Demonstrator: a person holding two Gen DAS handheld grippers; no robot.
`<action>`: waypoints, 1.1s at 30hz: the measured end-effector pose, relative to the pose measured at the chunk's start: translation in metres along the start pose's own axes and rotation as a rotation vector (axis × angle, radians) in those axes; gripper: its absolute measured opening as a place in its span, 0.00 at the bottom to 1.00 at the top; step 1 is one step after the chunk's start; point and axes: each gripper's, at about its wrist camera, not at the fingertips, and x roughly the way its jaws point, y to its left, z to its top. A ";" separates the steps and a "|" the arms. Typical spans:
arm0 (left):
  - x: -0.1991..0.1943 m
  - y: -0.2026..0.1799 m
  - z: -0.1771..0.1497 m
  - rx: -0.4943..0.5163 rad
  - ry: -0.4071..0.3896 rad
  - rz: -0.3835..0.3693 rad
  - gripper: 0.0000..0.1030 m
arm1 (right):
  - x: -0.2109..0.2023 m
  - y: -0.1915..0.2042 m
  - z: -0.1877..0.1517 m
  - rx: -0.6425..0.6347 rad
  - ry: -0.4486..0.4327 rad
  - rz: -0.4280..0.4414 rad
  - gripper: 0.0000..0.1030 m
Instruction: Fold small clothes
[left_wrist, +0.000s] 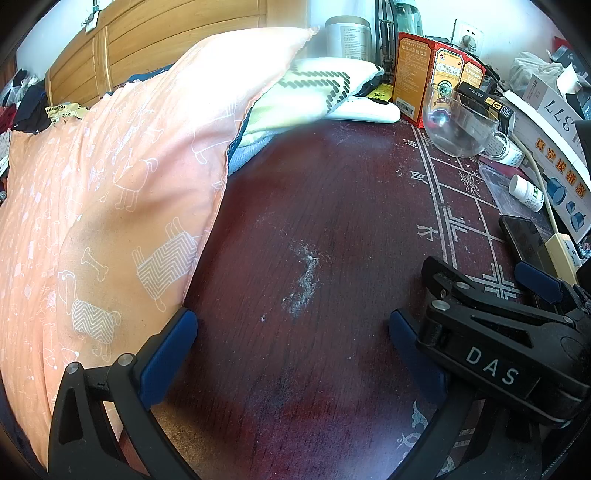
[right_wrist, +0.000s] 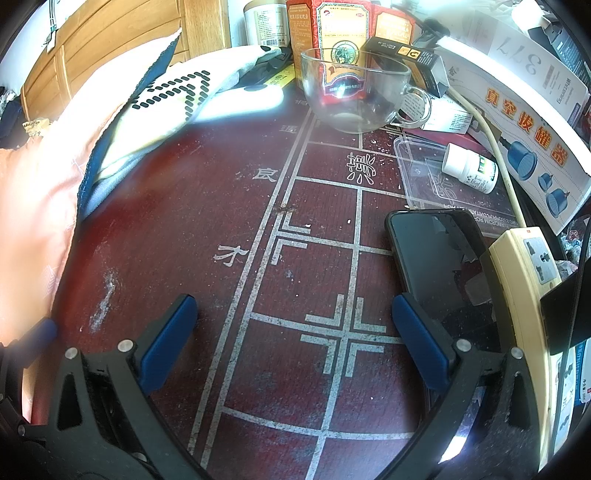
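A peach cloth (left_wrist: 110, 192) printed with white dogs lies bunched along the left side of the dark red table (left_wrist: 314, 229). It also shows at the left edge of the right wrist view as the peach cloth (right_wrist: 40, 184). Behind it lies a pale yellow cloth (left_wrist: 310, 88) with black dashes, over a blue layer. My left gripper (left_wrist: 291, 354) is open over bare table, its left finger beside the peach cloth's edge. My right gripper (right_wrist: 295, 343) is open over the white grid lines, holding nothing. Its black body (left_wrist: 491, 343) sits close to the right of the left gripper.
A glass cup (right_wrist: 354, 92), red and orange boxes (right_wrist: 332, 33), a white pill bottle (right_wrist: 469, 168), a clear plastic tray (right_wrist: 424, 173), a black phone (right_wrist: 439, 258) and a cream power strip (right_wrist: 532, 280) crowd the right and back. Wooden panelling (left_wrist: 166, 33) stands behind.
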 end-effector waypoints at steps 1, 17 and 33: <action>0.000 0.000 0.000 0.000 0.000 0.000 1.00 | 0.001 0.000 0.000 0.000 0.000 0.000 1.00; 0.000 0.000 0.001 -0.001 0.000 -0.002 1.00 | 0.001 -0.001 -0.001 -0.001 0.001 -0.002 1.00; 0.000 0.000 0.001 -0.001 0.000 -0.001 1.00 | 0.001 -0.002 -0.001 -0.002 0.003 -0.004 1.00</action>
